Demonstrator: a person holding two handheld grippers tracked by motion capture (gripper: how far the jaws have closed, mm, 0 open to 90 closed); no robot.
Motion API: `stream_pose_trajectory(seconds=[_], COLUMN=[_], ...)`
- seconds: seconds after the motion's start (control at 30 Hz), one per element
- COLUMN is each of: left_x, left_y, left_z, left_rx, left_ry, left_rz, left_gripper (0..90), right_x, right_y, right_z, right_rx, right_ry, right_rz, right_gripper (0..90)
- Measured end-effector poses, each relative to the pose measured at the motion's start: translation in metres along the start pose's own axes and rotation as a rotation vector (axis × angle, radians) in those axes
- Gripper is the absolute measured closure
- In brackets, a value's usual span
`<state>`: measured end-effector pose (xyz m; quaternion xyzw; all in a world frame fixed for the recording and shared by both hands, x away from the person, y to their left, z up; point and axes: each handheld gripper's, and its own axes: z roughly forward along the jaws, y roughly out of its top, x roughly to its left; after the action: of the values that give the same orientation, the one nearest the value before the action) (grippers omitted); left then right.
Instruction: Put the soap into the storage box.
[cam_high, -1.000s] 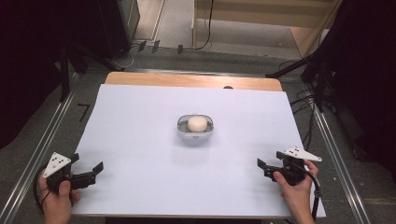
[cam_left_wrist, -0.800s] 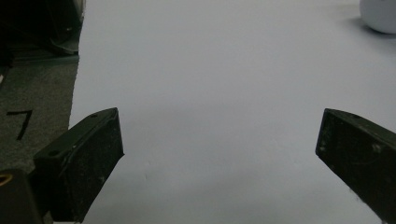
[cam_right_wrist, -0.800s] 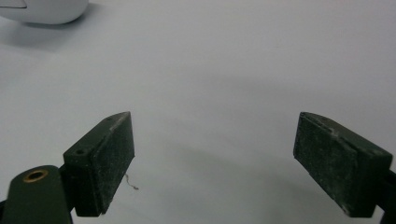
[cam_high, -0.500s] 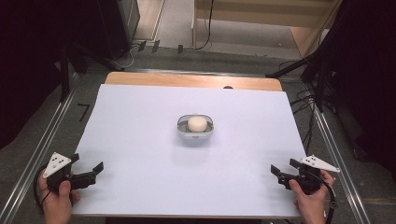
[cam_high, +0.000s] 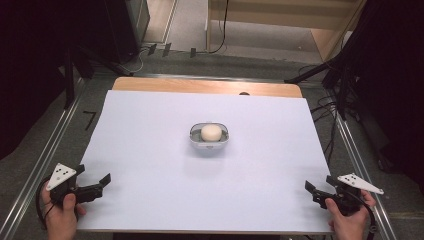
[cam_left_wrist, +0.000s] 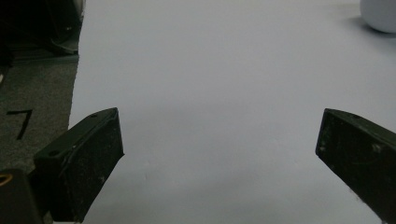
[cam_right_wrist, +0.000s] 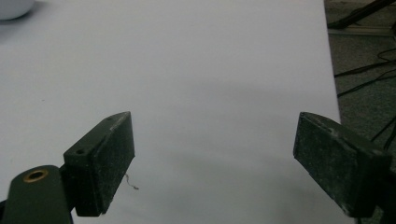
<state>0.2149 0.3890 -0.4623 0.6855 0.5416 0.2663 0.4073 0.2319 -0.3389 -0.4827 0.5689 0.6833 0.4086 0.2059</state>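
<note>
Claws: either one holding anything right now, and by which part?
Nothing held. Left claw and right claw are both open over the bare white table, far from the bowl with the round ball.

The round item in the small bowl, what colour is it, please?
Cream, best seen in the high view: round item, bowl.

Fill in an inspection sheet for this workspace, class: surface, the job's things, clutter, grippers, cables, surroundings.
Surface: white sheet covering a wooden table; flat.
Job's things: small grey rounded dish at mid-sheet, holding a cream round ball.
Clutter: nothing seen.
Grippers: left gripper and right gripper at the near corners, jaws open, holding nothing, apart from the dish.
Cables: black cables on the floor right of the table.
Surroundings: grey carpet floor, metal rails, dark curtains.
</note>
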Motion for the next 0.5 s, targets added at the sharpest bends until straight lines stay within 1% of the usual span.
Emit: stream_pose_trajectory(seconds=[0.2, 0.27, 0.33, 0.37, 0.5], left_x=[-0.0001, 0.0, 0.0, 0.0, -0.0001], left_y=[0.0, 0.0, 0.0, 0.0, 0.0], left_z=[0.0001, 0.0, 0.0, 0.0001, 0.0], left_rx=[0.0, 0.001, 0.001, 0.0, 0.0], left_ry=[0.0, 0.0, 0.0, -0.001, -0.001], left_rz=[-0.001, 0.0, 0.001, 0.0, 0.0], left_gripper=[1.3, 1.3, 1.3, 1.3, 1.3], right_x=[-0.0074, -0.009, -0.0103, -0.0101, -0.0098], right_y=[-0.0036, -0.0049, -0.0062, -0.0067, -0.0074], right_z=[-0.0058, -0.0061, -0.005, -0.0049, -0.0037], right_rx=[-0.017, -0.02, -0.023, -0.015, -0.011], right_ry=[-0.015, -0.01, 0.0, 0.002, 0.003], right_rz=[-0.003, 0.012, 0.016, 0.023, 0.022], right_gripper=[12.9, 12.9, 12.9, 12.9, 12.9])
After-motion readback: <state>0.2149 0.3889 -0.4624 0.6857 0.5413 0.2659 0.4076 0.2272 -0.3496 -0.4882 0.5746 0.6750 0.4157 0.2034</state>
